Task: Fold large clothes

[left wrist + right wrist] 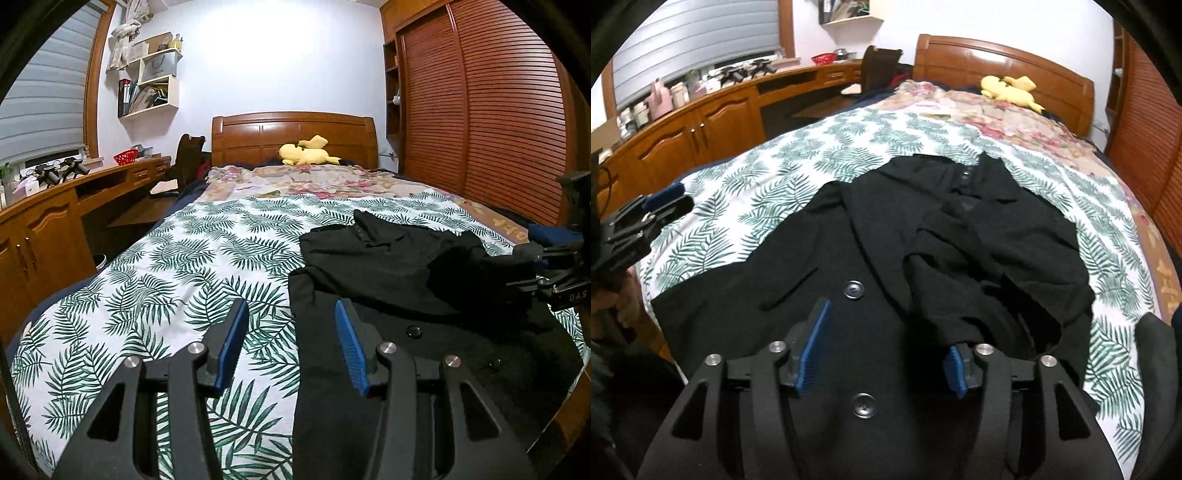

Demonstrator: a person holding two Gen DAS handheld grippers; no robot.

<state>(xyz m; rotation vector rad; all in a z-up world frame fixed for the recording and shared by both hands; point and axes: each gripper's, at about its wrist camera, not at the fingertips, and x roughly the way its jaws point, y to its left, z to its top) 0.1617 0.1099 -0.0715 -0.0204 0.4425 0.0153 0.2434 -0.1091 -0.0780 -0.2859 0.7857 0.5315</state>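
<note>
Right gripper (882,343): jaws stand apart above the coat's front and pinch nothing; a fold of black cloth drapes over the tip of the right-hand jaw, but the blue pads do not press it.
Left gripper (291,332): jaws about half open and empty, hovering over the coat's left edge, one finger above the leaf-print sheet and the other above black cloth.
Bed (155,280): carries a leaf-print sheet, with a flowered cover and a yellow soft toy (308,152) up by the wooden headboard.
Coat (798,288): a large black buttoned garment lying flat on the near half of the bed, collar toward the headboard, hem toward the person.
Sleeve (964,277): the coat's right-hand sleeve lies across the chest in a loose, rumpled heap, not flat.
Left side of coat (713,295): looks unfolded, its edge straight out on the sheet; I cannot make out the left sleeve.
Buttons (853,289): two big ones show down the front, so the coat lies face up and closed.
Step in hand: my reading is that the right sleeve has just been laid inward and let go, and both grippers are free between folds.
Next move: probably the left side, which calls for the left gripper to close on the edge or sleeve beneath it and carry it over the front.
Care needed: the bunched sleeve likely wants smoothing first, or the fold will come out lumpy.
</note>
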